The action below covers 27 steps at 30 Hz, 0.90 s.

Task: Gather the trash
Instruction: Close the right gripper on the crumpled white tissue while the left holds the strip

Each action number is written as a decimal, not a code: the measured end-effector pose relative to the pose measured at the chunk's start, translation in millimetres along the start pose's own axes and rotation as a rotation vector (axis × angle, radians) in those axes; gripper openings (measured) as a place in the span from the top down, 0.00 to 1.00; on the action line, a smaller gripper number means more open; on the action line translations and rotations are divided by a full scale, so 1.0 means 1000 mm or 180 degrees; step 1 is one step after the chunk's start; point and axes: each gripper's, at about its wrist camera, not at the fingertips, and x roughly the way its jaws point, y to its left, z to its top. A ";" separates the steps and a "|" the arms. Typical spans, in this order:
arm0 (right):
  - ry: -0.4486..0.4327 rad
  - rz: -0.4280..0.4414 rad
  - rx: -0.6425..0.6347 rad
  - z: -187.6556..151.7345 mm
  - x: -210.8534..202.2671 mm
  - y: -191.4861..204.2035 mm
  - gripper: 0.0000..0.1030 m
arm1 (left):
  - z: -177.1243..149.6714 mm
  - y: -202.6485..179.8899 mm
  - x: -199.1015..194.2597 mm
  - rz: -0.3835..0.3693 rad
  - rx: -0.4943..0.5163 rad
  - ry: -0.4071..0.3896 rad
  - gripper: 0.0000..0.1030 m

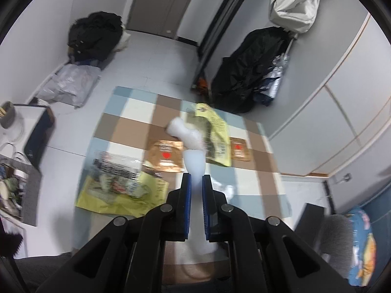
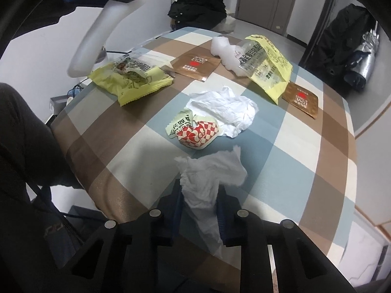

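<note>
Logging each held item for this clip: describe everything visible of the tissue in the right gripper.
The white tissue is thin, crumpled paper, bunched and creased. Its lower part is pinched between the right gripper's blue-padded fingers, which are closed on it. The upper part fans out ragged above the fingertips, over the checked cloth. It lies apart from the red-and-white checked wrapper beyond it.

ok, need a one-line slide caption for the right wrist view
Right gripper shut on a crumpled white tissue above a checked blue, brown and cream tablecloth strewn with yellow snack wrappers.
</note>
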 end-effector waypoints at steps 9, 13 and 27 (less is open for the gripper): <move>-0.0159 -0.0093 -0.0018 -0.001 -0.019 -0.001 0.85 | -0.003 0.000 0.006 -0.0017 -0.0033 0.0075 0.96; -0.0283 -0.0125 0.0060 0.000 -0.033 -0.008 0.86 | -0.004 -0.008 0.008 0.0088 0.0130 0.0055 0.96; -0.0812 -0.0305 0.0346 0.002 -0.092 -0.043 0.88 | -0.003 -0.059 0.004 -0.0070 0.0470 -0.0040 0.96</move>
